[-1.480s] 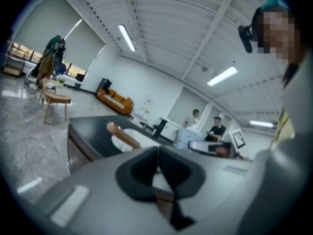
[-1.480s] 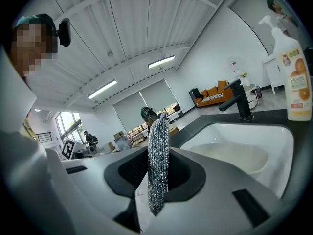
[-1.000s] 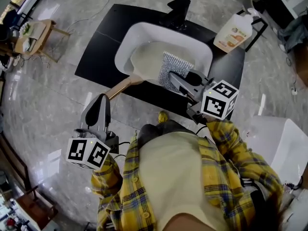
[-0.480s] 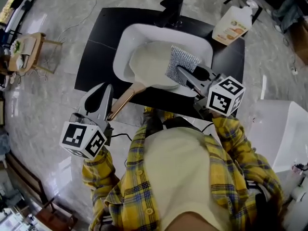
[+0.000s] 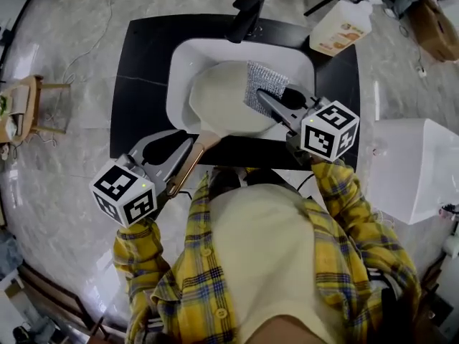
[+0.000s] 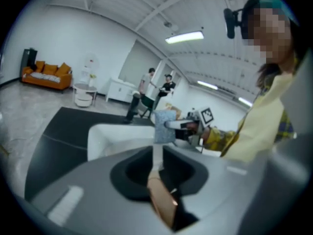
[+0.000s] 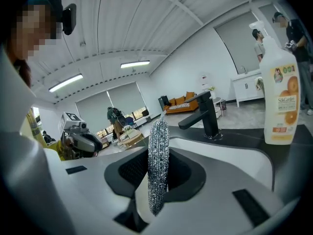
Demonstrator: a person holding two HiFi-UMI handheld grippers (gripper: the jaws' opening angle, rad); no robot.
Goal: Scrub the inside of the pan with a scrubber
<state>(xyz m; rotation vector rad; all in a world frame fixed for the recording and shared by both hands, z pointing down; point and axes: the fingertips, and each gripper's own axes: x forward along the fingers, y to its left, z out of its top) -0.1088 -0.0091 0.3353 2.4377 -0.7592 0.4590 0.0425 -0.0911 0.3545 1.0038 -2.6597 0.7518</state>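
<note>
Right hand-held gripper (image 5: pixel 267 99) clamps the scrubber (image 5: pixel 257 81) over the pan (image 5: pixel 219 102) in the sink (image 5: pixel 176 70); left hand-held gripper (image 5: pixel 188 147), jaws just parted slightly, straddles the handle (image 5: pixel 188 166), which runs toward 1 o'clock.

The silver mesh scrubber (image 7: pixel 158 160) looks like woven metal thread, rough and glittering. The round cream-coloured pan (image 5: pixel 222 99) is smooth and matt inside, and its tan handle (image 5: pixel 188 162) looks like wood with a slight sheen. The white rectangular sink (image 5: pixel 178 70) is glossy, like ceramic. The black countertop (image 5: pixel 140 70) and black faucet (image 5: pixel 244 13) are matt. The pale soap bottle (image 5: pixel 341 27) is smooth plastic. The grey stone-patterned floor (image 5: pixel 64 163) is polished and reflective. The yellow plaid shirt (image 5: pixel 337 221) is soft cloth.
</note>
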